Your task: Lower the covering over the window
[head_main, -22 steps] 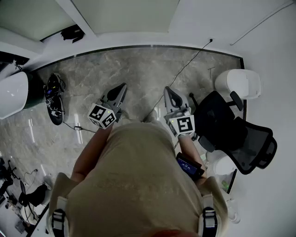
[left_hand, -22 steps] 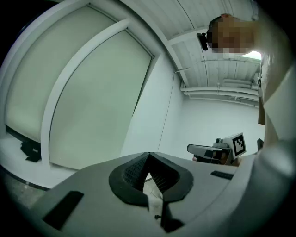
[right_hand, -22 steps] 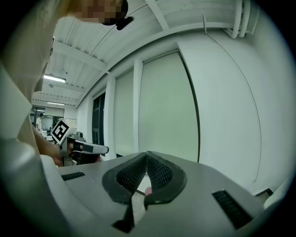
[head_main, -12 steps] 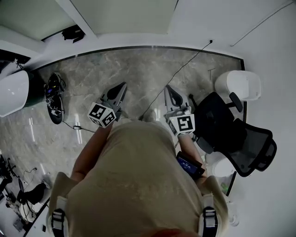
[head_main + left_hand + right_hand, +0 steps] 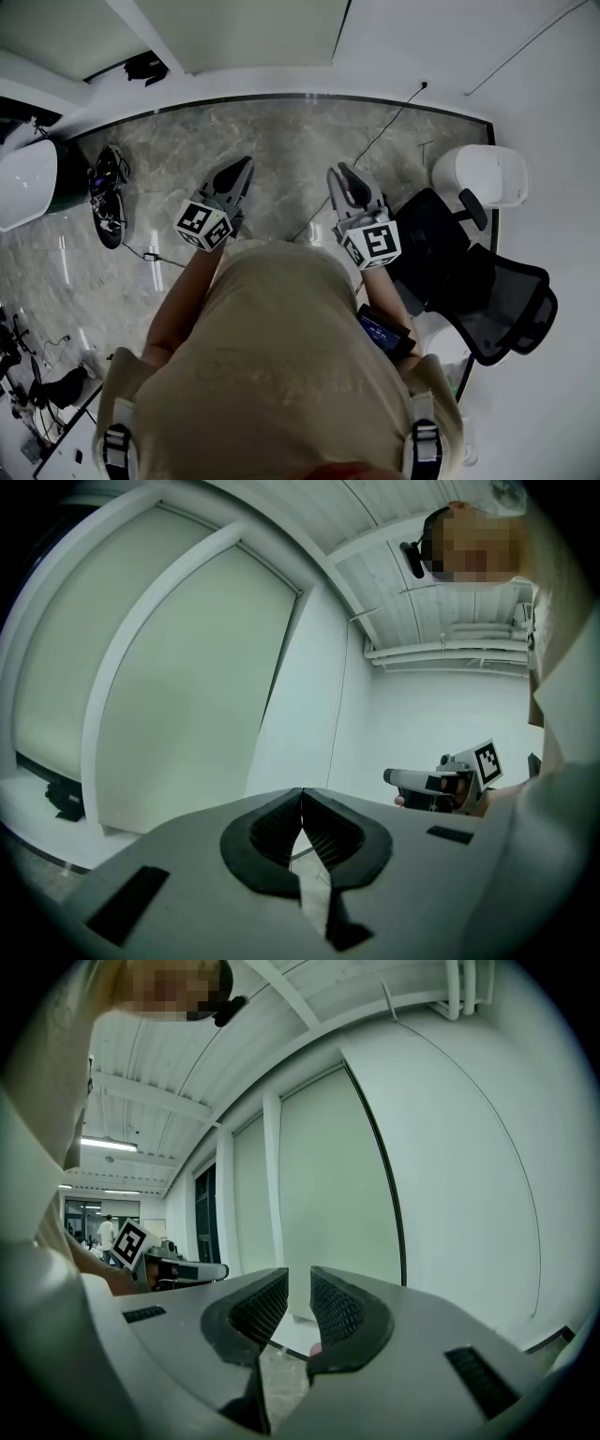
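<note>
Blind (image 5: 248,28) pale and flat across the window at the top of the head view, well ahead of both sets of fingers and touched by neither. Compared with a moment ago, left gripper (image 5: 239,167) and right gripper (image 5: 342,173) edged slightly nearer that wall over the grey stone floor (image 5: 281,141), the office chair (image 5: 469,281) just beside the right one. Left fingers (image 5: 281,822) pressed together on nothing, right fingers (image 5: 333,1312) a little apart and empty, blind straight beyond the tips in each gripper view.
</note>
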